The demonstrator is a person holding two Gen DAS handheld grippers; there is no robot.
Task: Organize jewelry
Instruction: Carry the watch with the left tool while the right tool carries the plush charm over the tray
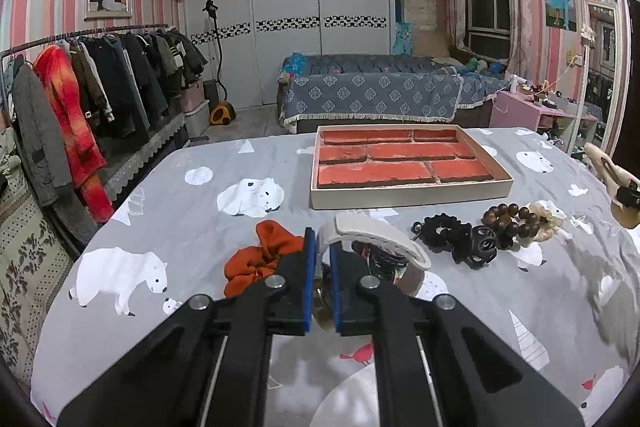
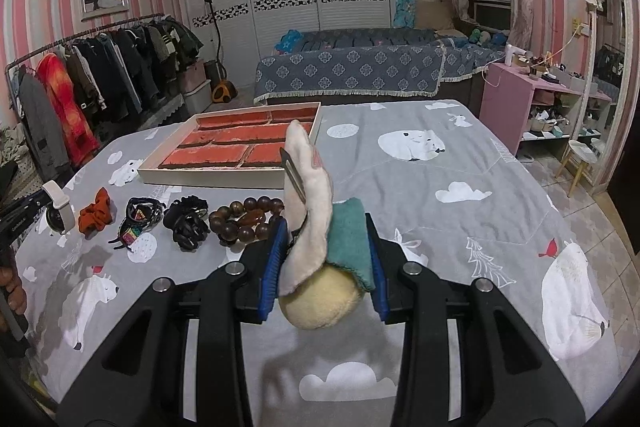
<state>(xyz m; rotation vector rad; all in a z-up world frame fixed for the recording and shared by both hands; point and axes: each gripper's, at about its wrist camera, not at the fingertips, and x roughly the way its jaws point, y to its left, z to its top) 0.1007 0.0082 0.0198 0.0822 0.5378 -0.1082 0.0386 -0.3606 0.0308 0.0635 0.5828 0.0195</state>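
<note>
Holding both pieces clear of the bedspread (image 1: 168, 195), you have each claw loaded. Your left gripper (image 1: 322, 259) is clamped tight on the pale strap of a watch (image 1: 376, 239), whose band arches up and over to the right of the jaws while its dark face hangs just beyond them. Your right gripper (image 2: 322, 259) is closed on a plush hair clip (image 2: 316, 211); the teal and cream padding keeps the jaws partway apart, and its long pale end stands up ahead of the fingers.

The divided tray (image 1: 412, 193) with red compartments lies ahead of both claws, seemingly empty. Between the left claw and the tray the cloth is bare; to its left sits the orange scrunchie (image 1: 260, 255), to its right the black clips (image 1: 456, 239) and wooden bead bracelet (image 1: 508, 223). From the right claw those pieces lie left, so approach the tray's near wall from above.
</note>
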